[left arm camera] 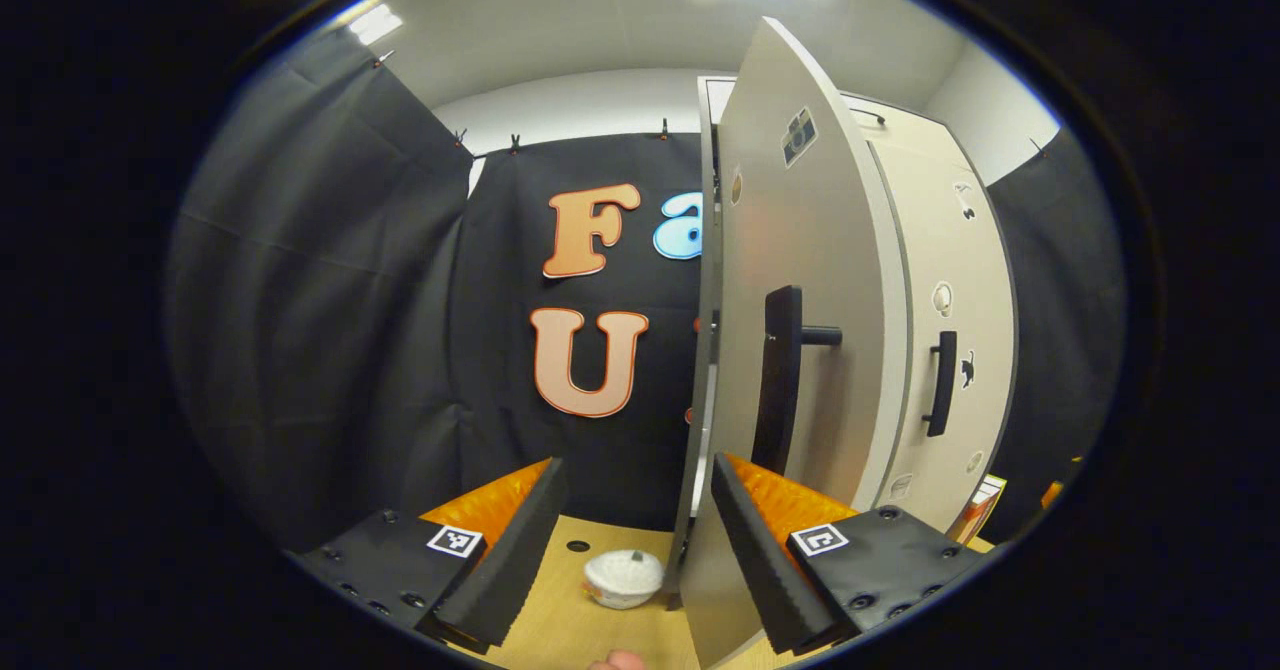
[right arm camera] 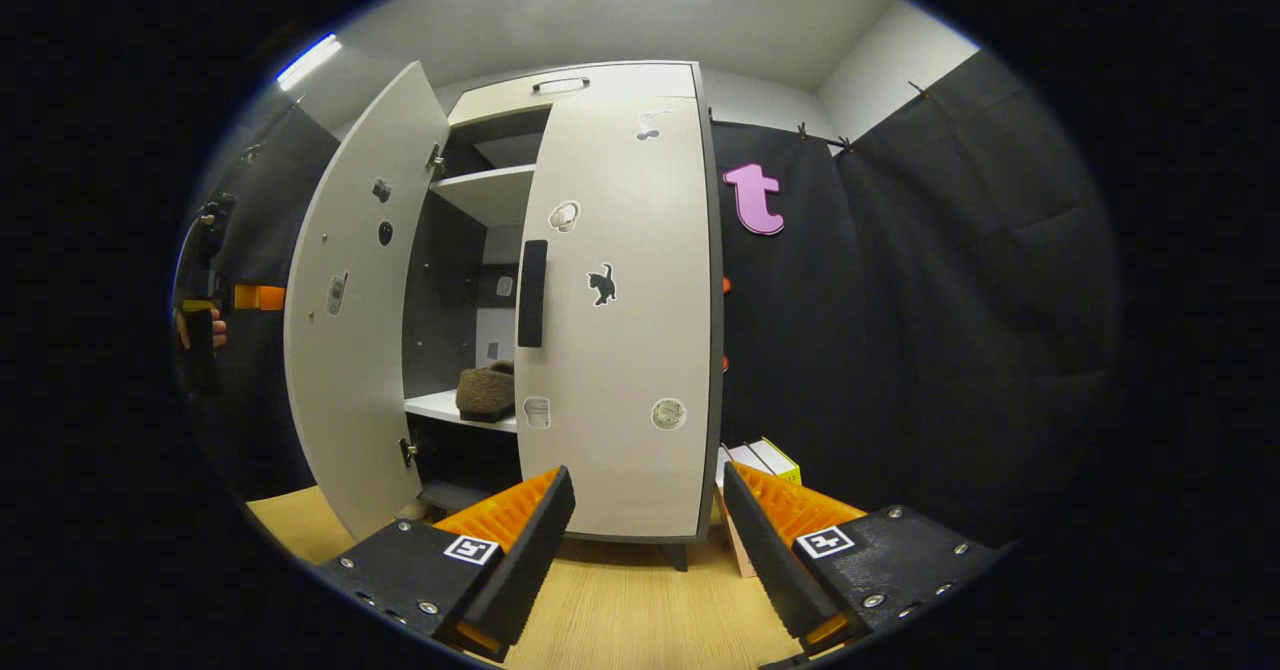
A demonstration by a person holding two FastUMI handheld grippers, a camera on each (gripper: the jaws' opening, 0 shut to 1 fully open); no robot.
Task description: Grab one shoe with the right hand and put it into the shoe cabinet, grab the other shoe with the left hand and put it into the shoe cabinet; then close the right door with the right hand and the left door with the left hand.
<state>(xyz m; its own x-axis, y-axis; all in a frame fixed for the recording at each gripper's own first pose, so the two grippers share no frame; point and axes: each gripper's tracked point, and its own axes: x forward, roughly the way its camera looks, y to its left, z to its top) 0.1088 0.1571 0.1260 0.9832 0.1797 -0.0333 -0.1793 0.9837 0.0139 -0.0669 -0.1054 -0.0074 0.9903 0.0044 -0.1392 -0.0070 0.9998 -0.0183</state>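
Brown shoe (right arm camera: 487, 391) shelved in right gripper view, white one (left arm camera: 623, 578) floored in left — both tools agape

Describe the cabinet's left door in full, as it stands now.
The pale grey, flat-panelled left door of the shoe cabinet stands swung wide open on its hinges, upright. Small stickers dot its inner face. In the left gripper view its outer face carries a dark vertical bar handle. The open left gripper straddles its edge without pressing on it.
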